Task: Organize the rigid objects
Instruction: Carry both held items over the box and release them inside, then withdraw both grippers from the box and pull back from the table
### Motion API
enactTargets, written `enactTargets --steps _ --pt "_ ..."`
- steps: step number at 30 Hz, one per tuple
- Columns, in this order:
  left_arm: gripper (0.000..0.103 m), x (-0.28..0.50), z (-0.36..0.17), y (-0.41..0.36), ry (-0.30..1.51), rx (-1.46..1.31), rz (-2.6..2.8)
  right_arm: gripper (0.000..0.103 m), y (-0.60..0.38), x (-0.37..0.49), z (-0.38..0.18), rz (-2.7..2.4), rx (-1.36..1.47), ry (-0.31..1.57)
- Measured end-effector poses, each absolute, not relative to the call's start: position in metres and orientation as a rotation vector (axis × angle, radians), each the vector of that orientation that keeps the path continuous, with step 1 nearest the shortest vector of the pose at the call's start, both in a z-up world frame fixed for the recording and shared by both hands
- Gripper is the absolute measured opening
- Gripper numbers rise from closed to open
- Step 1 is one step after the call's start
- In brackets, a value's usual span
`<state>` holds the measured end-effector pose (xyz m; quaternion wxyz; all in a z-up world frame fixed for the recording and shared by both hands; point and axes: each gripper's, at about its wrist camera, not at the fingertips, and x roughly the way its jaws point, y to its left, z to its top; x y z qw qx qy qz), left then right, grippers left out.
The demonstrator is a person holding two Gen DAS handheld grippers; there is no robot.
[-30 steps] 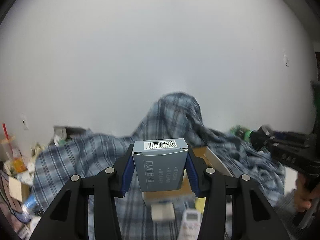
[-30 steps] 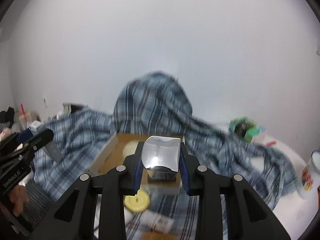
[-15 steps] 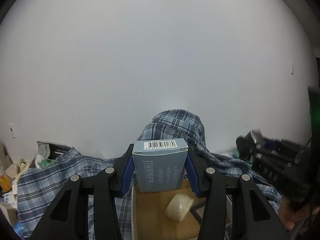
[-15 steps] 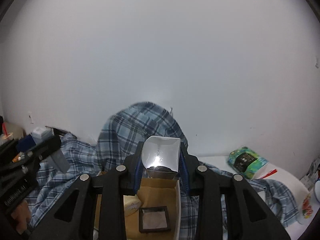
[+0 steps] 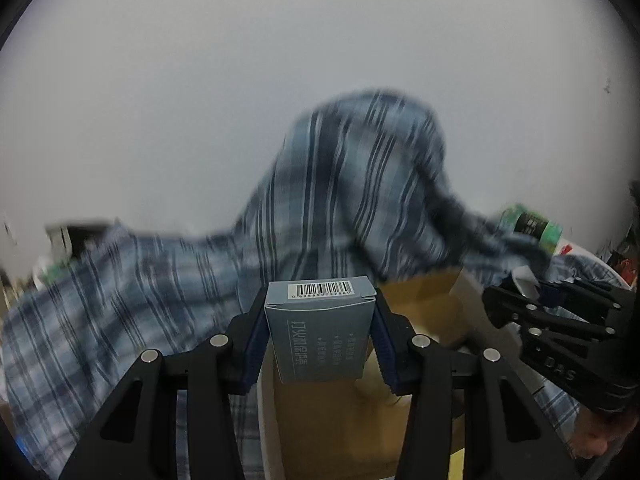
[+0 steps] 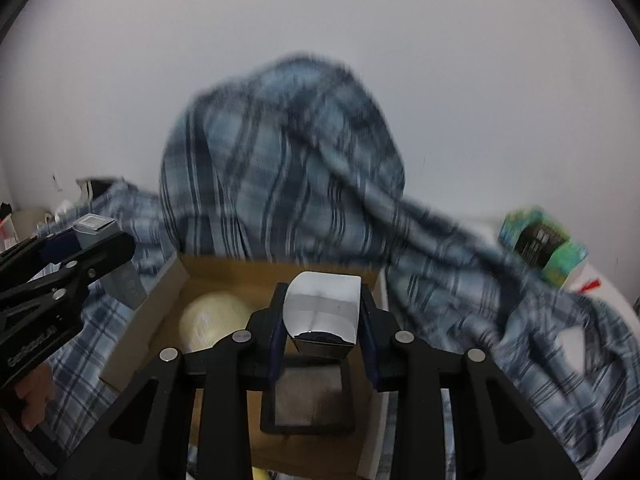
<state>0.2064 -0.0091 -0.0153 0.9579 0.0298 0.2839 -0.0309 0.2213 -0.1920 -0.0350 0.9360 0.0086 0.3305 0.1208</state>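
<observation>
Your right gripper [image 6: 322, 334] pinches a shiny metal block [image 6: 322, 316] at lower centre; your left gripper [image 5: 320, 336] clamps a grey barcoded carton [image 5: 320, 336]. Beyond both, the open cardboard box [image 6: 240, 270] holds a black-framed square [image 6: 308, 398] and a pale round roll [image 6: 212, 322], plaid cloth [image 6: 280, 168] behind

Cardboard box [image 6: 280, 272] open from above; floor partly taken by pale round object [image 6: 212, 320] and dark square frame [image 6: 308, 404]. Rear blocked by heaped plaid cloth [image 6: 280, 152]; wall behind.
</observation>
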Motion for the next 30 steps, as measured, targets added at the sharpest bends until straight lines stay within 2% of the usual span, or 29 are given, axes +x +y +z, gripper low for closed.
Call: enactTargets --steps 8,9,10,11,12,13,22,30 --pt "0.049 0.222 -0.045 0.001 0.675 0.052 -0.044 0.031 -0.186 0.232 -0.066 0.284 -0.005 0.789" --pt "0.051 0.222 -0.045 0.001 0.674 0.05 -0.044 0.031 -0.186 0.232 -0.067 0.292 0.0 0.797" --pt "0.06 0.221 -0.045 0.0 0.67 0.056 -0.04 0.034 -0.187 0.232 -0.068 0.3 0.007 0.802" --pt "0.068 0.22 -0.044 0.0 0.657 0.067 -0.032 0.042 -0.185 0.232 -0.069 0.301 0.011 0.801" --pt "0.081 0.217 -0.043 -0.001 0.633 0.078 -0.02 0.063 -0.186 0.231 -0.068 0.295 0.012 0.795" --pt "0.084 0.215 -0.041 -0.001 0.609 0.081 -0.006 0.073 -0.187 0.23 -0.066 0.285 0.014 0.783" --pt "0.084 0.185 0.009 0.003 0.478 0.046 -0.01 0.072 -0.199 0.22 -0.024 0.235 0.004 0.681" --pt "0.084 0.111 0.064 -0.001 0.335 0.047 -0.045 0.072 -0.215 0.171 0.028 0.249 0.028 0.562"
